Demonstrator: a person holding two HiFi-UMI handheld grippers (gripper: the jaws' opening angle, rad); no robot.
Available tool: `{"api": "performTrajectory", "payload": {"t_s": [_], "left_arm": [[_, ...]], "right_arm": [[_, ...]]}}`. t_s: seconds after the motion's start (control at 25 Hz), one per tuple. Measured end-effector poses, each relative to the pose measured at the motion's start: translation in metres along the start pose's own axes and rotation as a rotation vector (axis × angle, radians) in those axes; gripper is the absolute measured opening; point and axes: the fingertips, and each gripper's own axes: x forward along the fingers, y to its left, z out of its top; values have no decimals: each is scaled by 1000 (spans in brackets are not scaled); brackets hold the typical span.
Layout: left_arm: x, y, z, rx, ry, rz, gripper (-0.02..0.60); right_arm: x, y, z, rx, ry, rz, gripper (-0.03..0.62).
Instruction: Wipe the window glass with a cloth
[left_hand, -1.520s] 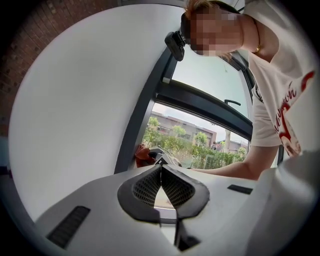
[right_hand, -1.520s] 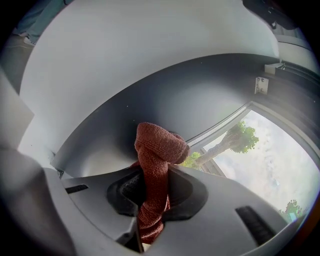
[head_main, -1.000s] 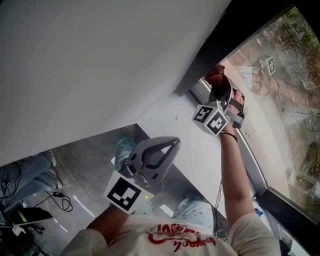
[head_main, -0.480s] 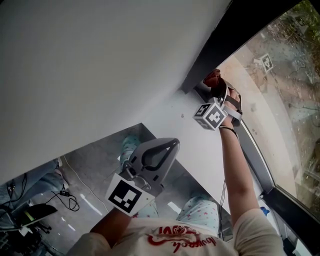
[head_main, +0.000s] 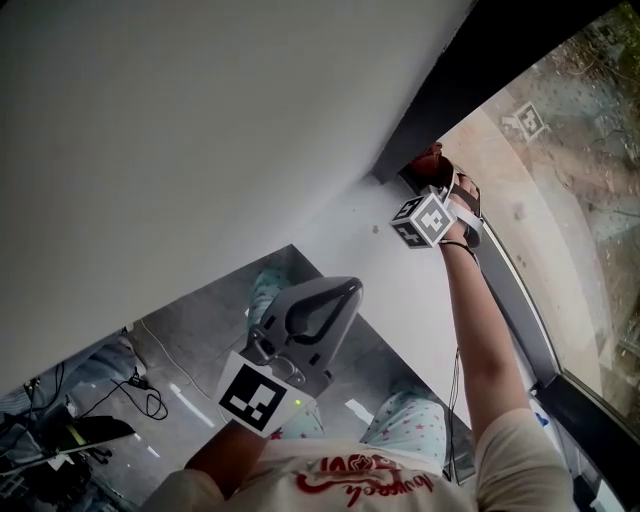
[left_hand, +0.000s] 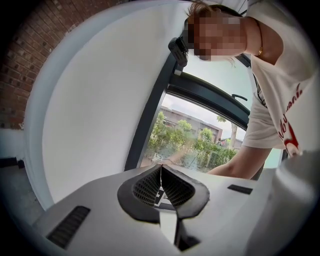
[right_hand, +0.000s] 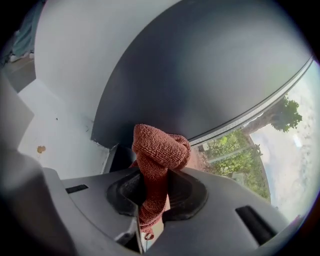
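Sliding further into the corner over the last second, our right gripper (right_hand: 155, 189) is clamped tight on the reddish cloth (right_hand: 159, 147), right by the dark window frame (head_main: 470, 85) at the edge of the window glass (head_main: 575, 150). The left gripper (left_hand: 161, 175) hangs closed and empty. We reckon we're working the corner now.

— Where is the cloth (head_main: 427, 158)?
— Between the fingers of the right gripper (head_main: 432, 176), at the window glass (head_main: 570, 150) corner, beside the frame (head_main: 470, 80).
— And the left gripper (head_main: 340, 292)?
— Lower left, well apart.
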Motion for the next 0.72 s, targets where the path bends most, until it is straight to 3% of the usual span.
{"api": "performTrajectory", "payload": {"t_s": [0.12, 0.36, 0.72], "left_arm": [[-3, 10, -3, -10, 4, 2, 21], [-5, 6, -6, -4, 9, -19, 21], [9, -27, 20, 21, -8, -99, 21]], "right_arm": [[11, 12, 4, 1, 20, 20, 75], [11, 14, 3, -39, 14, -18, 75], [-92, -53, 13, 169, -148, -109, 75]]}}
